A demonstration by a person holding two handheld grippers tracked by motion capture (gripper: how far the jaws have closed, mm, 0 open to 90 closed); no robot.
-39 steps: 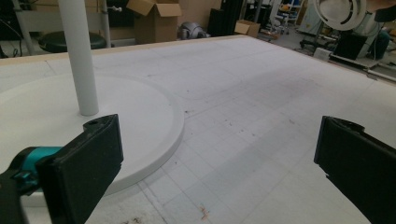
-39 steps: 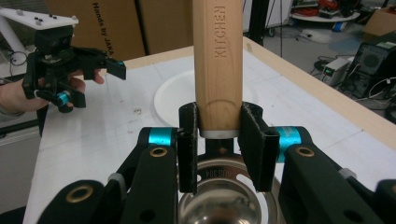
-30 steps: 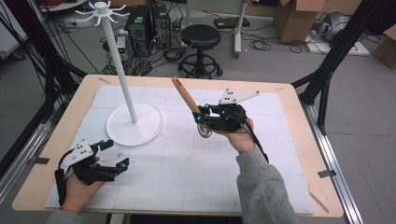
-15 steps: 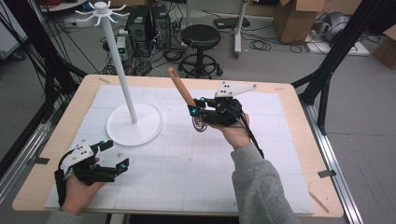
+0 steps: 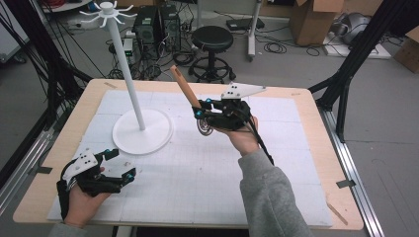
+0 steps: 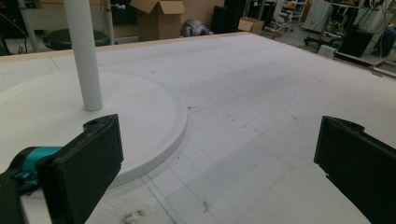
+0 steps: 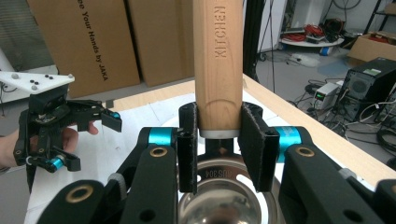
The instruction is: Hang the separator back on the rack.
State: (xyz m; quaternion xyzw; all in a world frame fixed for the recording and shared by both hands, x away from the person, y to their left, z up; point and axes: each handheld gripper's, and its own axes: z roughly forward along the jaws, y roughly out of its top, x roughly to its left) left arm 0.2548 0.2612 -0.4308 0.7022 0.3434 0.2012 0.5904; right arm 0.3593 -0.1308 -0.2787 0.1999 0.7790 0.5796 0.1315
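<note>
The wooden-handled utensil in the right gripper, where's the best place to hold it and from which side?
Grip the wooden handle at its lower end, just above the metal head, as the right gripper does now: jaws pressing its two opposite sides. The handle is straight and thick there, and a grip near the heavy head probably limits swinging.

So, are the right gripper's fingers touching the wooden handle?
Touching. In the right gripper view, both fingers of the right gripper press against the sides of the wooden handle, just above its metal end, with no gap showing.
</note>
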